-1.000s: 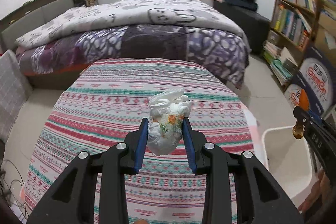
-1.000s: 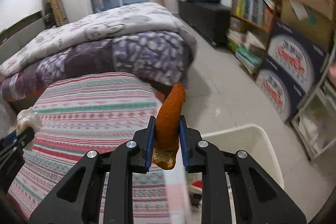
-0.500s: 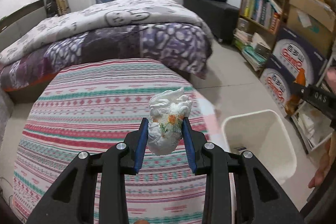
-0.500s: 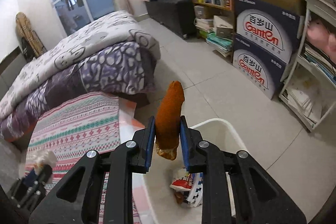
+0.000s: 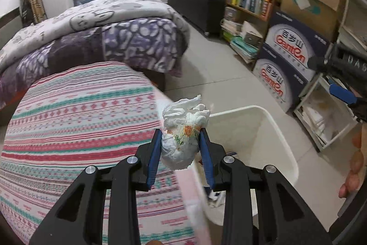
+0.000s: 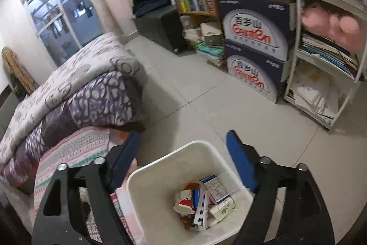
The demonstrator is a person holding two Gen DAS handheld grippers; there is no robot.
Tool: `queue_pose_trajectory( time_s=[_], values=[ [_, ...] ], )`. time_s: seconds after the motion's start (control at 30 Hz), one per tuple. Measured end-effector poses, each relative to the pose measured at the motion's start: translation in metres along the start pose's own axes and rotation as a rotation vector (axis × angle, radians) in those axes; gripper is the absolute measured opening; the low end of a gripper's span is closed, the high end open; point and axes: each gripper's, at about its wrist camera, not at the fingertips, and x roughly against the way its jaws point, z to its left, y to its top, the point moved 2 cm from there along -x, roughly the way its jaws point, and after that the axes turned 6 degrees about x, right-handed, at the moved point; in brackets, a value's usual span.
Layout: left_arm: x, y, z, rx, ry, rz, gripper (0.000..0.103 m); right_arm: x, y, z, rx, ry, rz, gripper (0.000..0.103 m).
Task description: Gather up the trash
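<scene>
**Over the bin: one drop made, tissue wad still to go**

Above the white bin, my right gripper has just been opening; its jaws stand wide with nothing between them. Nothing orange is in those jaws. I can't pick out where the orange piece landed: the pile at the bin bottom shows cartons, wrappers and an orange-brown scrap, too jumbled to say for sure.

My left gripper is narrow, clamped on the crumpled tissue wad. From the left wrist view, the wad sits over the near-left rim of the bin, right where the striped tabletop edge meets it. Not clearly over the opening yet.

Risks as I see them:
- Releasing now: the wad is light and springy, so it could catch the rim and roll back onto the tabletop or down to the floor in the gap beside the bin.
- Tissue may cling to one blue pad when the jaws part and drop late, off target.
- Both grippers are near the same opening. Bringing the left one across while the right one hangs above the bin invites a knock, which could tip a light plastic bin.
- The view is blurred at the bin's near edge, so my read of clearance there is weak.
</scene>
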Motion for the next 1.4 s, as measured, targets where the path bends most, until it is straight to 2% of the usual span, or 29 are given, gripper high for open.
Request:
queue_pose_trajectory(
  time_s=[0.1,0.2,0.3,0.43,0.5,0.73,0.83,0.93,1.03,1.13,1.23,1.4],
  values=[
    [-0.005,0.001,-0.018,-0.009,-0.052,0.008,0.036,0.003,0.004,-0.014,-0.039,-0.008,-0.012,0.088],
    [-0.008,0.0,-0.032,0.007,-0.097,0.009,0.051,0.004,0.007,-0.026,-0.067,-0.022,-0.018,0.094],
    [-0.006,-0.003,-0.039,0.029,-0.11,0.005,0.061,0.006,0.008,-0.03,-0.08,-0.023,-0.021,0.096],
    [0.005,-0.007,-0.033,0.033,-0.068,-0.019,0.067,0.019,0.008,-0.025,-0.053,-0.051,-0.075,0.096],
    [0.016,-0.009,-0.025,0.042,-0.039,-0.046,0.077,0.025,0.008,-0.018,-0.009,-0.075,-0.106,0.096],
    [0.068,-0.013,0.017,0.074,0.114,-0.217,0.095,0.056,-0.011,0.014,0.126,-0.095,-0.14,0.096],
    [0.086,-0.015,0.032,0.097,0.176,-0.269,0.096,0.072,-0.031,0.027,0.192,-0.12,-0.166,0.096],
    [0.097,-0.023,0.046,0.127,0.229,-0.282,0.096,0.081,-0.056,0.035,0.223,-0.14,-0.166,0.096],
    [0.102,-0.035,0.06,0.156,0.264,-0.283,0.096,0.087,-0.077,0.04,0.219,-0.114,-0.172,0.096],
    [0.1,-0.045,0.07,0.173,0.257,-0.256,0.096,0.088,-0.093,0.049,0.25,-0.084,-0.19,0.096],
    [0.092,-0.055,0.074,0.169,0.257,-0.223,0.096,0.086,-0.103,0.059,0.312,-0.104,-0.202,0.096],
    [0.089,-0.061,0.076,0.158,0.265,-0.207,0.096,0.078,-0.112,0.06,0.319,-0.101,-0.189,0.096]
  ],
)
